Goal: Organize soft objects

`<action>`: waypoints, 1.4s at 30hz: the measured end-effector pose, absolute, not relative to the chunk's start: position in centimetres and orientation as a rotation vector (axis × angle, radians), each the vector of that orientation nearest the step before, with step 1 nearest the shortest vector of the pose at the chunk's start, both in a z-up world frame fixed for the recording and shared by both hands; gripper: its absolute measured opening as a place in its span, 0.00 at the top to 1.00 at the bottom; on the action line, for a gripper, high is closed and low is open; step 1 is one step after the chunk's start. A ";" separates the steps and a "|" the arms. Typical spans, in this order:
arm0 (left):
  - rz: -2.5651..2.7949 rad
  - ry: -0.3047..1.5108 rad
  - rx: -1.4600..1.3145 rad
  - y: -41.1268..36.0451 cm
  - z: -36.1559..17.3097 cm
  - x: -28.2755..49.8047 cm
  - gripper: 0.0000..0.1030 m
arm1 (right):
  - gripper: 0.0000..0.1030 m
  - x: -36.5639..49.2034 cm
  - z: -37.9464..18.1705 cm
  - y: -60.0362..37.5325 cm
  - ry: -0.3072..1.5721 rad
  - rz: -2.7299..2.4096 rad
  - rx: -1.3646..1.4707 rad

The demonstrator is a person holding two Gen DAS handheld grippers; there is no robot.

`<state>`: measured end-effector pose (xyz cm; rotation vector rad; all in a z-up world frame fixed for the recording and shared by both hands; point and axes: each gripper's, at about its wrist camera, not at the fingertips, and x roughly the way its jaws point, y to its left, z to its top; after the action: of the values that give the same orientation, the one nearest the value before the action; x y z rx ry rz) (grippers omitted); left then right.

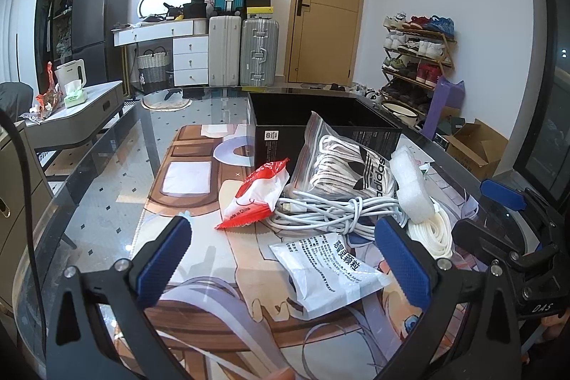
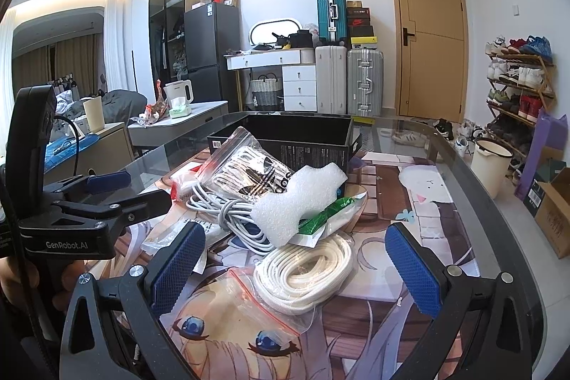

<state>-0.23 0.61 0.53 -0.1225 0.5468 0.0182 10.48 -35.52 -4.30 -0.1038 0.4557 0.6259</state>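
A pile of soft items lies on the glass table in front of an open black box [image 1: 320, 116], which also shows in the right wrist view [image 2: 302, 138]. The pile holds a zip bag of adidas socks [image 1: 349, 166] [image 2: 249, 173], white foam [image 1: 413, 187] [image 2: 299, 205], a coiled white cable [image 1: 320, 212] [image 2: 228, 216], a bagged white rope coil [image 2: 306, 269] [image 1: 433, 234], a red and white packet [image 1: 256, 194] and a white printed pouch [image 1: 327, 269]. My left gripper [image 1: 281, 259] is open above the pouch. My right gripper [image 2: 299, 266] is open around the rope coil.
A printed anime mat [image 1: 199, 187] covers the table. A green packet [image 2: 327, 216] lies under the foam. The left gripper's body [image 2: 71, 212] sits at the right gripper's left. A side table [image 1: 82, 109], suitcases [image 1: 256, 52], shoe rack [image 1: 416, 59] and bucket [image 2: 491, 166] stand beyond.
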 end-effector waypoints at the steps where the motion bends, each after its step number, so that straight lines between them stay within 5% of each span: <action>1: 0.018 0.546 -0.122 0.6 0.6 -0.2 0.00 | 0.00 10.5 -4.3 -35.5 0.456 0.625 -0.104; 42: 0.023 0.546 -0.125 0.9 0.7 -0.2 0.00 | 0.00 10.7 -3.9 -35.9 0.446 0.617 -0.098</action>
<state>-0.23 0.91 0.66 -0.1253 0.5461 0.0232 10.72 -35.85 -3.90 -0.0977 0.4460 0.6173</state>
